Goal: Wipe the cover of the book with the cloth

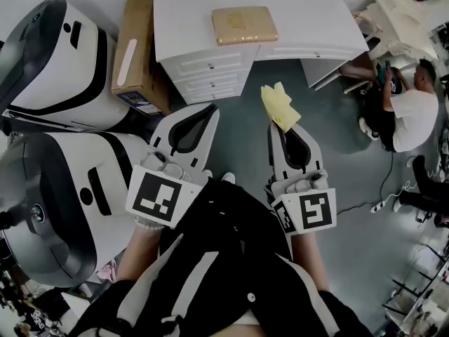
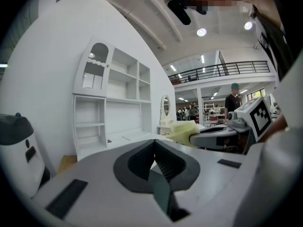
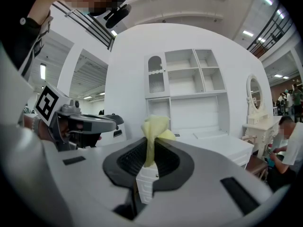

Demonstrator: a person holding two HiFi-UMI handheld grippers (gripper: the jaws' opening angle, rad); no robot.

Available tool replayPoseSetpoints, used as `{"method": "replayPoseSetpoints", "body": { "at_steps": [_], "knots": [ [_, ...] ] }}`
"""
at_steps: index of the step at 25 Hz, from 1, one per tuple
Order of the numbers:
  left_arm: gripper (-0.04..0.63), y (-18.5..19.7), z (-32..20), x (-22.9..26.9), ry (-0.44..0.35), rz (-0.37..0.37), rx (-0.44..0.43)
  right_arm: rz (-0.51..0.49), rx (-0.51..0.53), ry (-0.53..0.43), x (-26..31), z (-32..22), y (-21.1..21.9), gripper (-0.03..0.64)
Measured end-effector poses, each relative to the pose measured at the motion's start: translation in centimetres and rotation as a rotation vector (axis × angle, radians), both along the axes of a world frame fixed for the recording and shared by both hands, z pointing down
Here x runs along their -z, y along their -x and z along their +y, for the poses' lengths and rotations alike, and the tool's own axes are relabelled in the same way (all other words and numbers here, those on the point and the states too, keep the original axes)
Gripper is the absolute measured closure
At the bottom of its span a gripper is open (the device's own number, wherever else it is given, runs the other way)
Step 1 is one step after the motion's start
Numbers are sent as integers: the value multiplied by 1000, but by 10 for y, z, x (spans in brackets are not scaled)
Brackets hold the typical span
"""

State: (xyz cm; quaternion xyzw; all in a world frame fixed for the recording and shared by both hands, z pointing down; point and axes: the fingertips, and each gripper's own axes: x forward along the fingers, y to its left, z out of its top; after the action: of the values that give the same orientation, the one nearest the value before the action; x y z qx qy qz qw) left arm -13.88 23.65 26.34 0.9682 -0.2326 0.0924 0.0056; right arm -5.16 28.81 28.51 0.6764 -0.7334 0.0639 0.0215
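Nearest the head camera, both grippers are held out over the grey floor, short of the white desk.

Left gripper: jaws together, nothing between them; its own view confirms this.

Right gripper: jaws clamped on a yellow cloth, which stands up in a bunch beyond the tips.

Book: tan and glossy, lying flat on the desk top near its front edge, well apart from the cloth and from both grippers.

Assessment of progress: the cloth is in hand, so that part is done. Wiping has not begun. What is left is bringing the cloth to the cover, making the strokes and possibly steadying the book with the free gripper.

Limits of observation:
- Neither gripper view shows the book clearly.
- Dust or marks on the cover cannot be judged.
- The desk's far side is cut off at the top edge of the head view.
- How much cloth lies inside the right jaws is hidden.
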Motion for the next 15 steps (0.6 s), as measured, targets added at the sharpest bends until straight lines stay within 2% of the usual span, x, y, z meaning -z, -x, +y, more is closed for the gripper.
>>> {"method": "replayPoseSetpoints", "body": {
  "at_steps": [15],
  "knots": [
    [595,-20,25,4,-36,11,9,-17,4,-37,0,23,-20,581]
  ]
}}
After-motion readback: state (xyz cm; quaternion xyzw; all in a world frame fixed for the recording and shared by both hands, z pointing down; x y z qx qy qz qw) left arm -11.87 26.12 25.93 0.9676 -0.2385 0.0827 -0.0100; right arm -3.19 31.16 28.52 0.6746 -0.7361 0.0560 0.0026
